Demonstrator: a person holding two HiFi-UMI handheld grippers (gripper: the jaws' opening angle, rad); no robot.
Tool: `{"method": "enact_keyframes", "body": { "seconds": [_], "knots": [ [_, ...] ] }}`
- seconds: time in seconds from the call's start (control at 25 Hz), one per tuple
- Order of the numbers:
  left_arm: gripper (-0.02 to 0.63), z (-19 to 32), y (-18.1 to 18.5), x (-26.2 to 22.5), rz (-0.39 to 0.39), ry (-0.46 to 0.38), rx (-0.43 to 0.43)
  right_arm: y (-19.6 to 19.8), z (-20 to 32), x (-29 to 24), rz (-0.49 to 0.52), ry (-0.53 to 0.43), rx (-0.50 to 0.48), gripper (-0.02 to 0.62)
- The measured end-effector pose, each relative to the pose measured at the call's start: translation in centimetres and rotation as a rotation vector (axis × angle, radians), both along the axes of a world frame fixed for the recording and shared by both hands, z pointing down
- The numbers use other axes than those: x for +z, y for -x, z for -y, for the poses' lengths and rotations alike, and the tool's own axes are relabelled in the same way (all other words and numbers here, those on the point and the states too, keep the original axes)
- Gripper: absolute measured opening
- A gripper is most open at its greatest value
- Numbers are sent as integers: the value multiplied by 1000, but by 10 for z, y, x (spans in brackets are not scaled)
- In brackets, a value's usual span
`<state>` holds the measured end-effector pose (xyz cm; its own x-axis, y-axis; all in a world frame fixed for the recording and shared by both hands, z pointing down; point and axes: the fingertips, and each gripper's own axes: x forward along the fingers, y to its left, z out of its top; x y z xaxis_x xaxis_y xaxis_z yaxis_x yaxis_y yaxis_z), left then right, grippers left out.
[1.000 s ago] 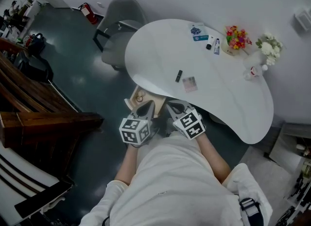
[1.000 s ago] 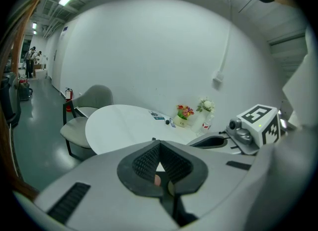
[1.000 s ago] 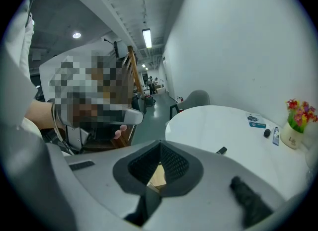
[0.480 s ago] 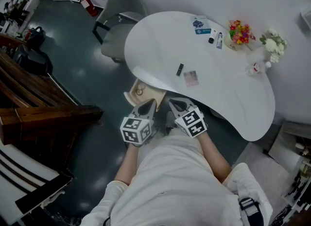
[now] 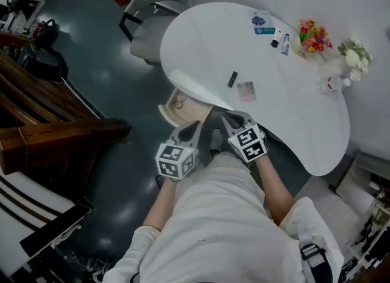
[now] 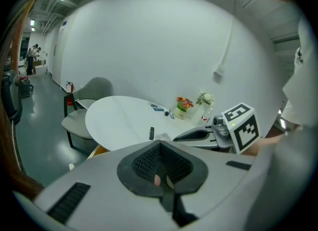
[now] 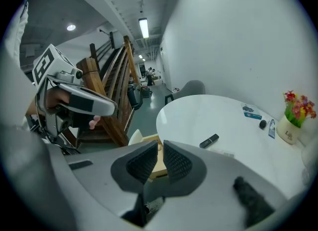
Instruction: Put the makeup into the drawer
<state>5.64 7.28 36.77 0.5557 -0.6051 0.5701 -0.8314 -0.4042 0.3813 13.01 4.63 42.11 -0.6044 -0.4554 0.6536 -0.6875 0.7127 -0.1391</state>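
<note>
The right gripper, held close in front of the person, has its jaws all but closed. Only a thin slit is left between the pads, and it grips nothing. Just to its left, the left gripper has its pads together. A small pinkish bit shows low in the seam, but I cannot tell what it is. Both grippers tilt downward and hang above the near end of the drawer. The drawer is pulled out from under the near left edge of the table, and its far part is tucked beneath the overhanging tabletop. A ring-shaped thing lies in the drawer's pale wood.

The makeup lies farther on, on the table and a little in from that edge. A black tube lies flat with its long axis running near to far, the far end leaning slightly right. I cannot tell which end is the cap. A flat palette sits just beside it on the near right. Only bare tabletop and the table's rim lie between these two and the drawer.

Well apart, at the far right of the table, are:
- a blue packet
- a small upright tube
- bright flowers
- white flowers
- a little bottle

A grey chair stands at the far left of the table. A wooden stair runs along the left.
</note>
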Motion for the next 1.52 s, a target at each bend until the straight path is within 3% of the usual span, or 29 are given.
{"method": "enact_keyframes", "body": {
  "seconds": [0.48, 1.04, 1.52],
  "knots": [
    [8, 0, 2, 11, -3, 41, -8, -30, 50, 33, -133, 3, -41, 148],
    [8, 3, -9, 27, -11, 83, 1, -43, 95, 78, -278, -29, -161, 281],
    [8, 4, -7, 56, -33, 130, -23, -49, 135, 121, -364, -15, -264, 338]
  ]
}}
